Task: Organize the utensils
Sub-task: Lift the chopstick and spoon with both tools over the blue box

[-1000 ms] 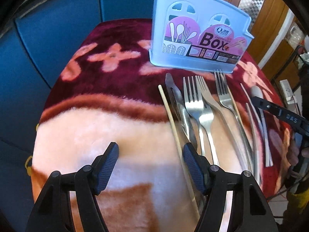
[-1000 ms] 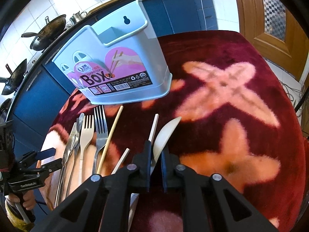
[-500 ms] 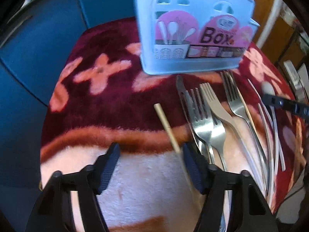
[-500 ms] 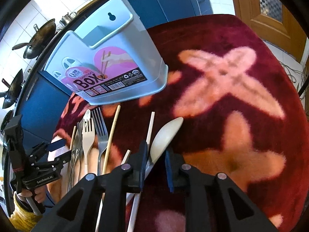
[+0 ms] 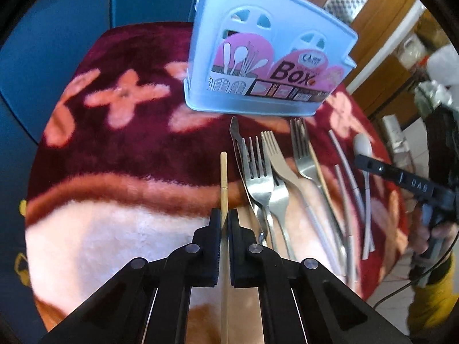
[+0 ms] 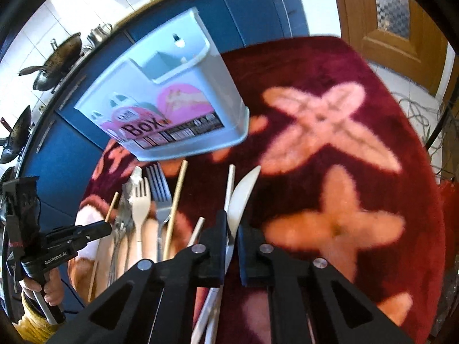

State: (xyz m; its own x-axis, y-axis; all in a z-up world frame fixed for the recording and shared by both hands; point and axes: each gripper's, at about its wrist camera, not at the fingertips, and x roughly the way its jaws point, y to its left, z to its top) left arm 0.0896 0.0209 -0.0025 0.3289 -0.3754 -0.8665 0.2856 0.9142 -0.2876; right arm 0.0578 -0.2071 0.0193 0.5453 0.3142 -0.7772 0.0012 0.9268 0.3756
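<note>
My left gripper [image 5: 225,219] is shut on a wooden chopstick [image 5: 223,177] that points towards the pale blue utensil box [image 5: 266,66]. To its right lie a knife [image 5: 239,149], three forks [image 5: 259,172] and more chopsticks. My right gripper [image 6: 231,223] is shut on a white spoon [image 6: 242,193], seen edge-on, pointing up towards the box [image 6: 169,109]. The spoon and right gripper also show in the left wrist view [image 5: 363,146]. The left gripper also shows in the right wrist view [image 6: 94,230].
The table wears a dark red plush cloth [image 6: 330,114] with pink cross shapes. Blue cabinets [image 5: 57,28] stand behind. A wooden door [image 6: 401,14] is at the right. Woks [image 6: 54,63] hang at the back left.
My left gripper has closed on the wooden chopstick. My right gripper has gripped the white spoon again and turned it on edge, moving closer to the box.
</note>
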